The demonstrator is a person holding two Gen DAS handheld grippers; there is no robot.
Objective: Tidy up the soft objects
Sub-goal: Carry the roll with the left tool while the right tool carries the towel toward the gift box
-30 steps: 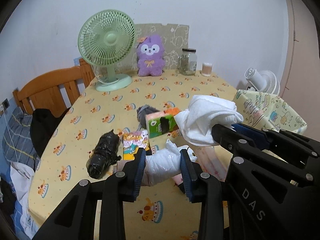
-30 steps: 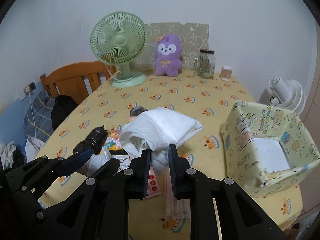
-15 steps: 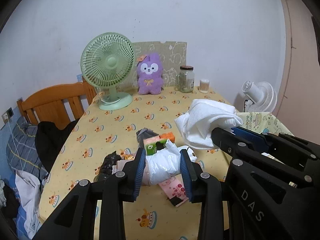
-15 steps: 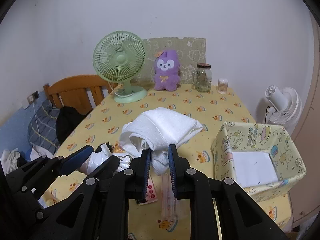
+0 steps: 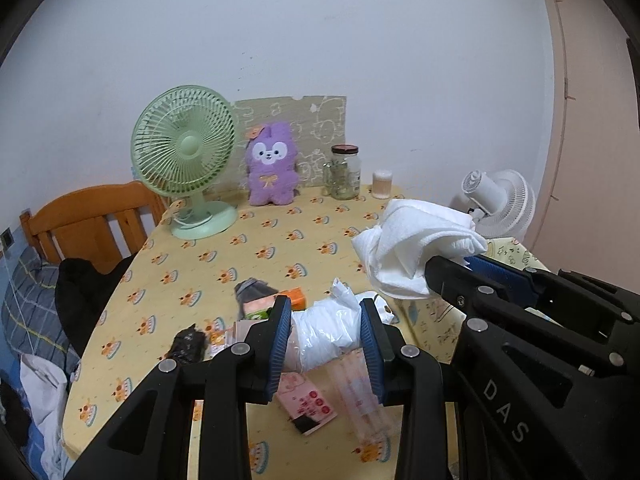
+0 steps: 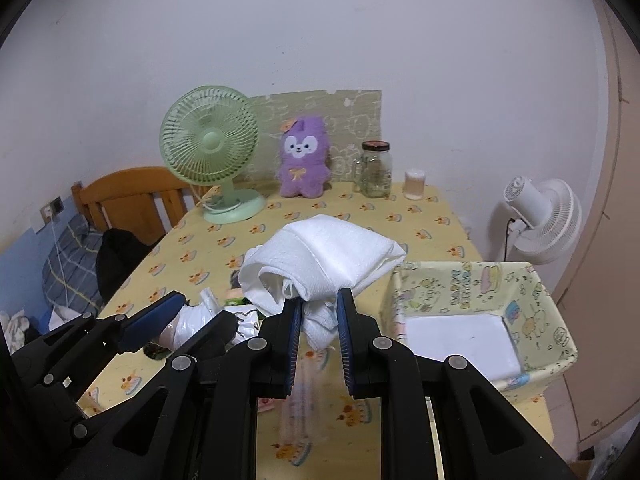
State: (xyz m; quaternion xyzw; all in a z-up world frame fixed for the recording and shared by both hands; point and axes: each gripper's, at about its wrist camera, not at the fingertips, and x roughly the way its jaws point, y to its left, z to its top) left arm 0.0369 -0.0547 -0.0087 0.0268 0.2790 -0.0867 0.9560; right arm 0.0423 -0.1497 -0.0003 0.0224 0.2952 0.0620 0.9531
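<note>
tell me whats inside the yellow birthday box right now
The yellow birthday box holds one flat white sheet or pad across its bottom. Nothing else shows inside, though the near wall hides the front edge of the floor.

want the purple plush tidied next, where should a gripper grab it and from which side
Probably the purple plush body, just below the face, approached from the front over the table. It stands upright against the board, so its back is blocked, and the green fan crowds one side.

Black tool (image 5: 325, 332) frames, blue pads, silver screws, "DAS" lettering.
</note>
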